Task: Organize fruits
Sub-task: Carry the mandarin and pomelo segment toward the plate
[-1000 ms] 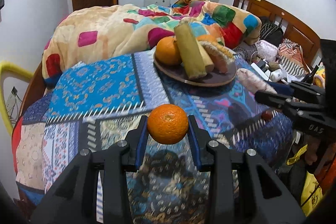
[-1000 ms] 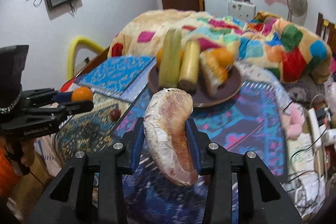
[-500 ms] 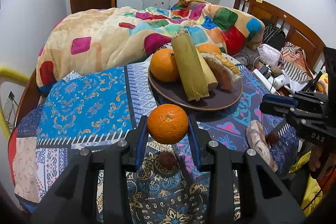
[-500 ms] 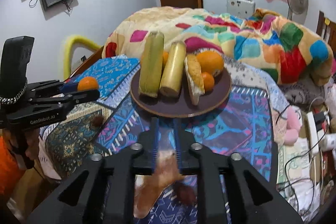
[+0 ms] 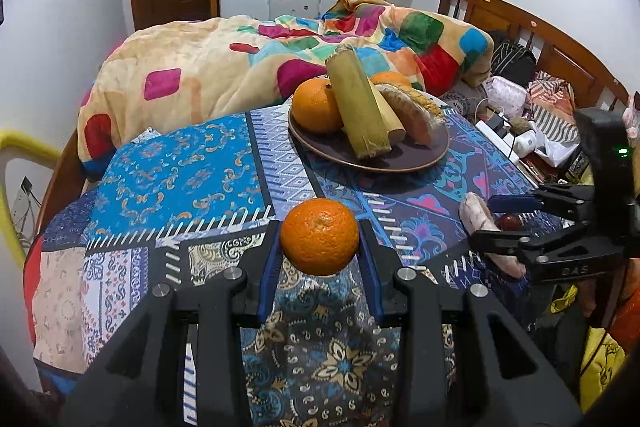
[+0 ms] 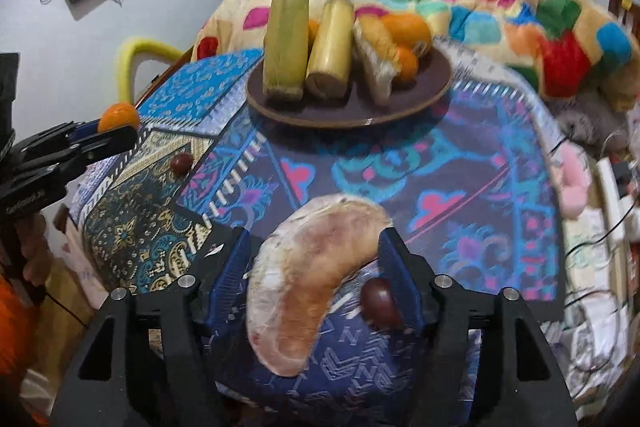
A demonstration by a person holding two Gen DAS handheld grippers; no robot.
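Observation:
My left gripper (image 5: pixel 319 239) is shut on a round orange (image 5: pixel 319 235) and holds it above the patterned cloth, short of the brown plate (image 5: pixel 360 163). The plate carries oranges, two yellow-green stalk pieces and a pale wrapped piece. In the right wrist view my right gripper (image 6: pixel 312 251) is low over the cloth's near edge, and its jaws are opening. A pale curved wrapped fruit (image 6: pixel 316 275) lies on the cloth between them. A small dark red fruit (image 6: pixel 382 301) sits beside the right finger. From the left wrist view, the right gripper (image 5: pixel 484 221) straddles that curved fruit (image 5: pixel 474 215).
A second small dark fruit (image 6: pixel 182 163) lies on the cloth near the left gripper (image 6: pixel 116 135). A colourful blanket (image 5: pixel 240 67) is heaped behind the plate. Cables, a power strip (image 6: pixel 612 183) and clutter fill the right side. A wooden headboard (image 5: pixel 540 35) stands at the far right.
The right gripper came down to the cloth's near edge. The curved fruit it gripped now lies on the cloth between wider jaws. The left gripper still holds the orange.

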